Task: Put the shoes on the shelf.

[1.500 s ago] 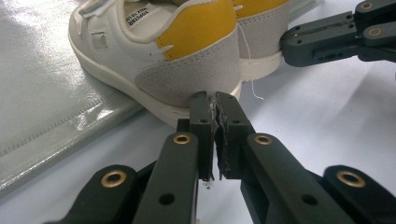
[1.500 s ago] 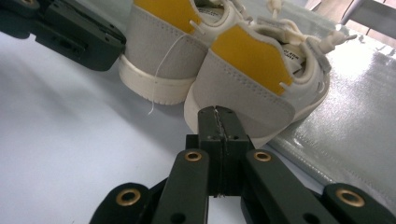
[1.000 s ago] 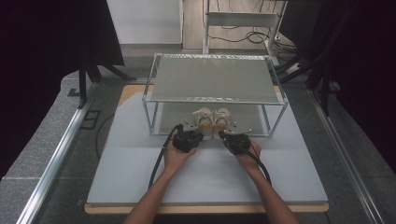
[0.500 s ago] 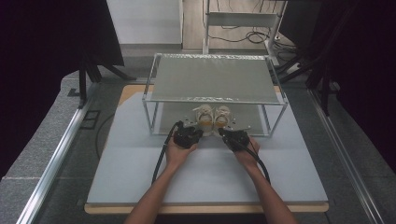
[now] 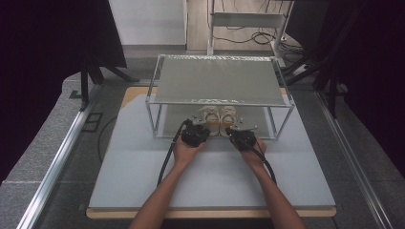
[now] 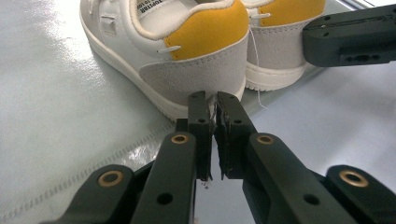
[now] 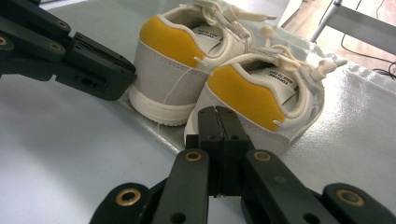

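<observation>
I have the left gripper nearly pressed together, only a thin slit between its jaws, its tips right at the left shoe's heel; whether they touch I cannot tell. My right gripper is pressed fully together, empty, just behind the right shoe's heel. Both shoes stand side by side under the rack on the desk.

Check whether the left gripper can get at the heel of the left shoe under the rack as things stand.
Probably yes: the left gripper, jaws shut, sits right at the left shoe heel, with nothing between; the rack shelf overhead leaves the front open.
</observation>
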### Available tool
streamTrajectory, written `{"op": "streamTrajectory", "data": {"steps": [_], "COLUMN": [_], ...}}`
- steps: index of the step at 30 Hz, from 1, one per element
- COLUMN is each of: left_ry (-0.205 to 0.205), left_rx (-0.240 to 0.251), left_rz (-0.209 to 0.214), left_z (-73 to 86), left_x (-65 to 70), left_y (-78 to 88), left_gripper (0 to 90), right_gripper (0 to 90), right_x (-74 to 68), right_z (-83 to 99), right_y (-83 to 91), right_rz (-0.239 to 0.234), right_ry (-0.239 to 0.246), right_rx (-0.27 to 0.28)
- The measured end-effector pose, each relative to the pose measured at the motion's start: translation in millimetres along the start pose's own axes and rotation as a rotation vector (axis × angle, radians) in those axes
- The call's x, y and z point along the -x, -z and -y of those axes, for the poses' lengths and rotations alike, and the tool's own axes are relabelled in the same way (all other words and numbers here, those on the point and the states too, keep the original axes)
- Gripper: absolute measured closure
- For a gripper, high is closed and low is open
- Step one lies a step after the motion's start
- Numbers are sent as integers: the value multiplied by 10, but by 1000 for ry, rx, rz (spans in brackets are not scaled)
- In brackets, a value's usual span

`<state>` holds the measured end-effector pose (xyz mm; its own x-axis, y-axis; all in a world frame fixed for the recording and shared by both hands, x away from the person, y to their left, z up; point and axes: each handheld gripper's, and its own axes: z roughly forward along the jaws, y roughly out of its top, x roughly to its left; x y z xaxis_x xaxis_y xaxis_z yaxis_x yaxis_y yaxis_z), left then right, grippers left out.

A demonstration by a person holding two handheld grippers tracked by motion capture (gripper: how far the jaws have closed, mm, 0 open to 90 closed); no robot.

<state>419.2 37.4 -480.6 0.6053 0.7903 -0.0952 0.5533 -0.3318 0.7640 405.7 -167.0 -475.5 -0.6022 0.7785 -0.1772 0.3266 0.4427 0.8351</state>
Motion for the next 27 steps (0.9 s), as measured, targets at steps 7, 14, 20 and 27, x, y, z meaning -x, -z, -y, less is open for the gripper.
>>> {"op": "streamTrajectory", "data": {"steps": [7,14,20,27], "left_ry": [-8,-7,-30,-28], "left_rx": [-2,-5,-3,-7], "left_rz": [-3,1,1,10], "left_z": [-33,-44,-53,-69], "left_x": [-7,-16,-66,-79], "left_y": [-53,-69,-67,-73], "left_gripper": [848,846,839,840], "right_gripper": [894,894,893,893], "right_x": [44,75,82,84], "right_z": [24,40,-10,-28], "right_y": [-60,-103,-154,-199], "right_rz": [8,13,28,28], "right_ry": [-23,-29,-29,-37], "right_rx": [12,22,14,18]}}
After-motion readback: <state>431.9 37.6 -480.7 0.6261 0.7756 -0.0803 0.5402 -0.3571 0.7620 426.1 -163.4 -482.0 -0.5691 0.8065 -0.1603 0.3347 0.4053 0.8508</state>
